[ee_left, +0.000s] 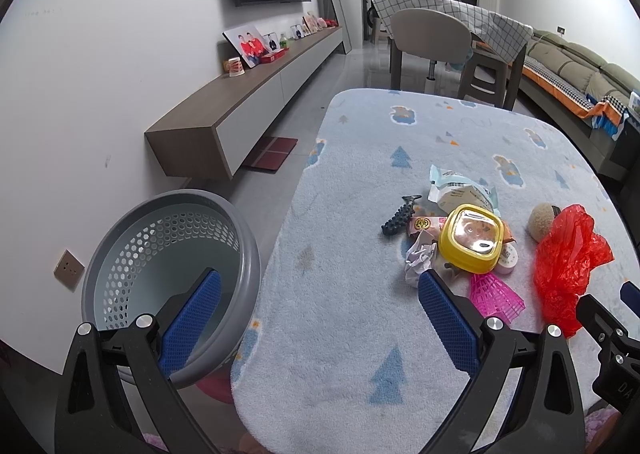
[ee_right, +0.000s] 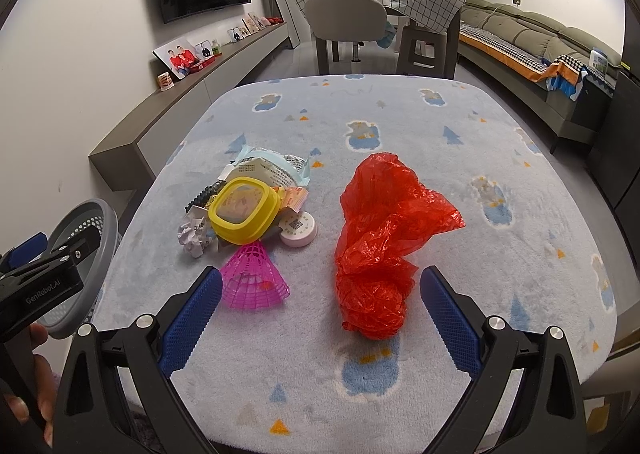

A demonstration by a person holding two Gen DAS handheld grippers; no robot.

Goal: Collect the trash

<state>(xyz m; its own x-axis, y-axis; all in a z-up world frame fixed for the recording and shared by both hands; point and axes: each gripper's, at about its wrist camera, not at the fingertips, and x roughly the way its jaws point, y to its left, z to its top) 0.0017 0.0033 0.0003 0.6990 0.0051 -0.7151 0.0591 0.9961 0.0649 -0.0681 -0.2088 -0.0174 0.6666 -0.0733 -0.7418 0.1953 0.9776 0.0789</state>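
Observation:
A pile of trash lies on the blue-covered table point(ee_right: 400, 374): a yellow square lid point(ee_right: 243, 211), a crumpled white paper point(ee_right: 193, 236), a pink mesh cone point(ee_right: 254, 278), a round pink-white tub point(ee_right: 298, 230), wrappers point(ee_right: 272, 165) and a crumpled red plastic bag point(ee_right: 380, 246). My right gripper point(ee_right: 320, 294) is open just short of the bag's near end, nothing between its fingers. My left gripper point(ee_left: 318, 300) is open over the table's left edge, its right finger point(ee_left: 444, 314) near the crumpled paper point(ee_left: 418, 258). A grey perforated bin point(ee_left: 168, 274) stands on the floor left of the table.
A black studded object point(ee_left: 398, 215) and a beige fuzzy ball point(ee_left: 540, 219) lie by the pile. A low wall cabinet point(ee_left: 248, 101) runs along the left wall. A chair point(ee_right: 344, 21) and covered table stand beyond, a sofa point(ee_right: 540, 41) at right. A hand point(ee_right: 28, 374) holds the left gripper.

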